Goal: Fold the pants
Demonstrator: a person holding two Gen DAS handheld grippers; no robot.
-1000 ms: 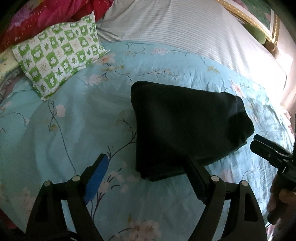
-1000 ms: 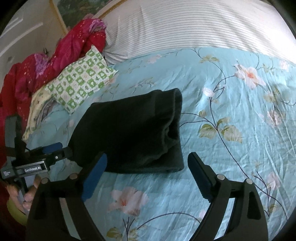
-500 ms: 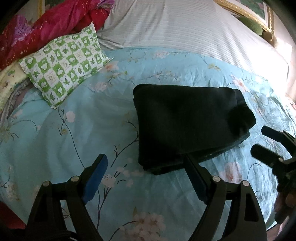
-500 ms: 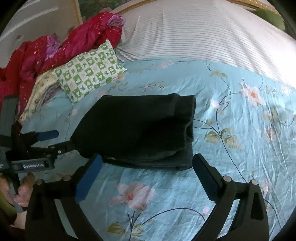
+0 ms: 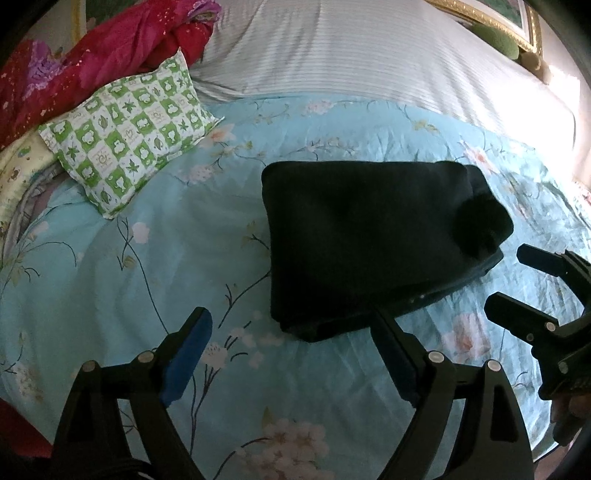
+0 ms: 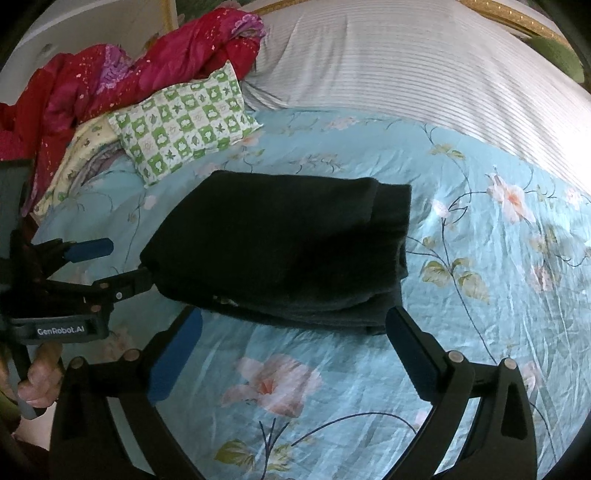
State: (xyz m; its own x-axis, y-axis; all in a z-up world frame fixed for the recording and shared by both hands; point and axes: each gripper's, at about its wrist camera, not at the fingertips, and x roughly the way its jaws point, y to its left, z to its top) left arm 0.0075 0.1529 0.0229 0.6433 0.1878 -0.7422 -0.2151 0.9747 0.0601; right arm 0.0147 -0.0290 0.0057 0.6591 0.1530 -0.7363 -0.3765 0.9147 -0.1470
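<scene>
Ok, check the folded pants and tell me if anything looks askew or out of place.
The black pants lie folded on the floral bedspread, but the stack is uneven: lower layers stick out past the top layer along the near edge. Small pale specks show there. Nothing else stands out.

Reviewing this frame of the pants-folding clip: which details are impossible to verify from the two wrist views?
- Layer count of the folded black pants: both views; the dark fabric hides the seams and the top layer covers those below.
- The pants' underside: both views, it lies against the floral bedspread.
- The framed picture: left wrist view, cut off by the top edge.
- What lies under the red blanket: right wrist view, hidden by the blanket and the checked pillow.
</scene>
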